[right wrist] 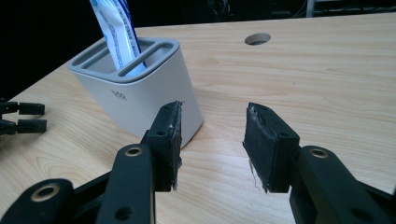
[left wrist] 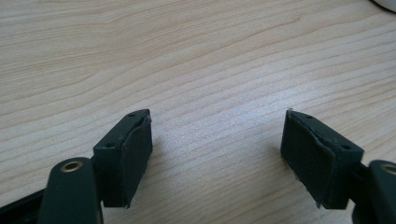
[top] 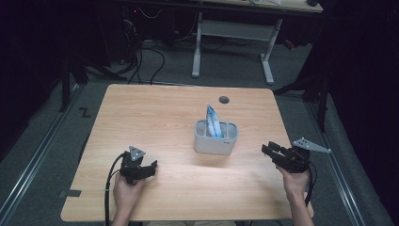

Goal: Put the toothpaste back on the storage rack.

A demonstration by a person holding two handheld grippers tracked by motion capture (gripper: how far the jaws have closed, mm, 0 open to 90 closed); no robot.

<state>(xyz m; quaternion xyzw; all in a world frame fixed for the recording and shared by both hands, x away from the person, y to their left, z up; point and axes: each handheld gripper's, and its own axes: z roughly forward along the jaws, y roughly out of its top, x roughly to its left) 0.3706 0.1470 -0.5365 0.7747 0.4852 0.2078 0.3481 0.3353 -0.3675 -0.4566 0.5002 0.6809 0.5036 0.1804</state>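
Holder [top: 216,138], a white slotted tub, stands upright at centre frame of the high view on the worktop [top: 155,113], within reach of both arms; a blue-and-white packet [top: 212,120] stands in a middle slot, leaning. Right hand-held gripper [top: 268,151], lower right, points at the holder, jaws spread, empty. Left hand-held gripper [top: 151,168], lower left, rests low over bare wood, jaws spread, empty.
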